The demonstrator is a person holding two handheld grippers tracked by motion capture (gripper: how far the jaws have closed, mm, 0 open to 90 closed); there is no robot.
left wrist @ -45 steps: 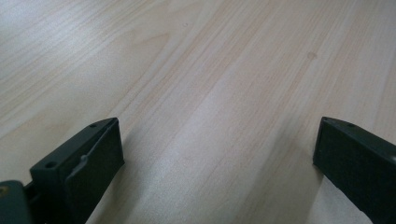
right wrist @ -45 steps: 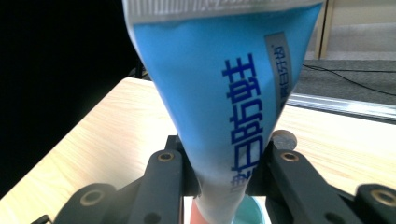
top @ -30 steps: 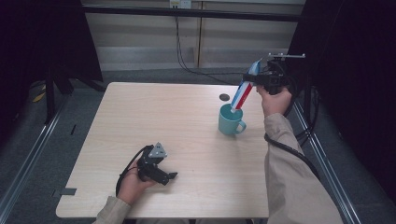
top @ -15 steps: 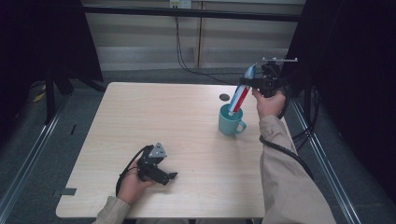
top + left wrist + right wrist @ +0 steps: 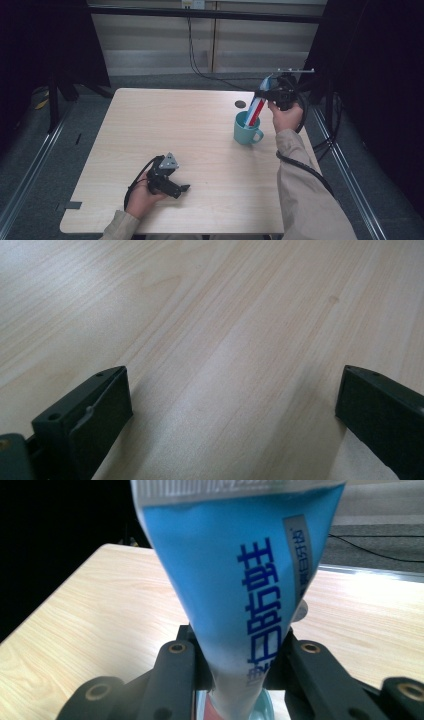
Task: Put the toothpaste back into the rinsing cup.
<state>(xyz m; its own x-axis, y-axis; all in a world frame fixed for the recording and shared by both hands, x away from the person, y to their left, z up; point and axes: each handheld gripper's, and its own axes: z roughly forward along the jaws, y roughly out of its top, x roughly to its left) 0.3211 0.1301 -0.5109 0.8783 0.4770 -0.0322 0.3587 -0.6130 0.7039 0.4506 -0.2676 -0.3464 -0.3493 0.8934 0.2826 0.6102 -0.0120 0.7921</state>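
Note:
A toothpaste tube (image 5: 258, 106), blue at its flat end and red and white lower down, leans with its lower end inside a teal mug (image 5: 246, 129) at the table's right side. My right gripper (image 5: 266, 94) is shut on the tube's upper part, above the mug. In the right gripper view the blue tube (image 5: 240, 575) with dark blue print rises between the two black jaws. My left gripper (image 5: 175, 186) rests low on the table near the front left, open, its fingers (image 5: 90, 415) wide apart over bare wood with nothing between them.
The light wooden table (image 5: 175, 125) has a small dark round spot (image 5: 240, 104) behind the mug. Metal rails run along the floor on both sides. Black curtains and a cable hang at the back. A cable trails from the right gripper along the sleeve.
My right gripper has shifted a little left and lower with the tube, whose lower end now sits deeper in the mug. The left gripper has stayed still.

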